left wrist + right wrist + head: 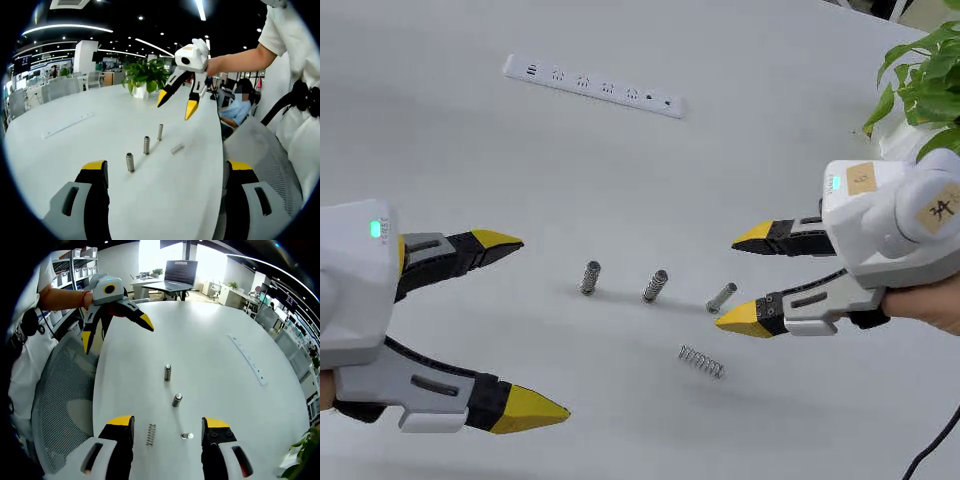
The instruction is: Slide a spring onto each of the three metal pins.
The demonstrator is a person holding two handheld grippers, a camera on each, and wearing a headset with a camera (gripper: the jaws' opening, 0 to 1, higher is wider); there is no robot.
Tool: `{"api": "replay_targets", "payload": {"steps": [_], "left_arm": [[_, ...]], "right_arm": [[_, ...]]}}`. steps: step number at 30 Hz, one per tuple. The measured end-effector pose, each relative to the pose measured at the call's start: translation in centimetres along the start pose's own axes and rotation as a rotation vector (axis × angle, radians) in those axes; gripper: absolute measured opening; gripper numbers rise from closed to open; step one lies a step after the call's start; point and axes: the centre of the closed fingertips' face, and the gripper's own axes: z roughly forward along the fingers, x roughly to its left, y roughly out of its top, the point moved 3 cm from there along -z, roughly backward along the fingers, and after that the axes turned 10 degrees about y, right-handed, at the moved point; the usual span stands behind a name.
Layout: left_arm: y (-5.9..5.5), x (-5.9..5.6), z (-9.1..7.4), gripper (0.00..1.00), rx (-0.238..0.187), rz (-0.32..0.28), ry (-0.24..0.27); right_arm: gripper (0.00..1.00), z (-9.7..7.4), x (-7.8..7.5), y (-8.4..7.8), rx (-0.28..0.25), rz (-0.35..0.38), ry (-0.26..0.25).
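your right gripper (737, 281) hangs wide open, its lower tip just beside the bare pin (721, 297). the loose spring (701, 361) lies flat on the table (470, 150) near that pin, on your side. your left gripper (533, 325), also spread and empty, sits well left of the left pin (590, 277) and middle pin (655, 285), both wearing springs. open tabletop runs out to the power strip (592, 85).
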Motion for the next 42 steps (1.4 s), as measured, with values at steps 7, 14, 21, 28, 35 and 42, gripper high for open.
{"api": "replay_targets", "payload": {"steps": [7,14,21,28,35,42], "left_arm": [[0.8,-0.6,0.4,0.96,0.009,0.028,-0.018],[1.6,-1.4,1.2,0.94,0.031,0.066,-0.045],[2.4,-2.7,3.2,0.90,0.054,0.106,-0.091],[2.5,-4.2,5.6,0.84,0.103,0.167,-0.141],[2.1,-5.4,7.9,0.75,0.167,0.239,-0.168],[0.4,-6.4,10.5,0.57,0.263,0.350,-0.205]], "right_arm": [[0.59,-1.3,1.3,-1.2,-0.060,0.044,-0.025],[0.65,-2.6,2.2,-2.6,-0.162,0.105,-0.053],[0.71,-3.4,3.2,-4.7,-0.241,0.157,-0.087],[0.78,-4.3,4.2,-6.8,-0.298,0.199,-0.111],[0.79,-5.1,4.6,-8.4,-0.341,0.235,-0.149],[0.79,-5.4,5.4,-9.6,-0.368,0.259,-0.167]]}}
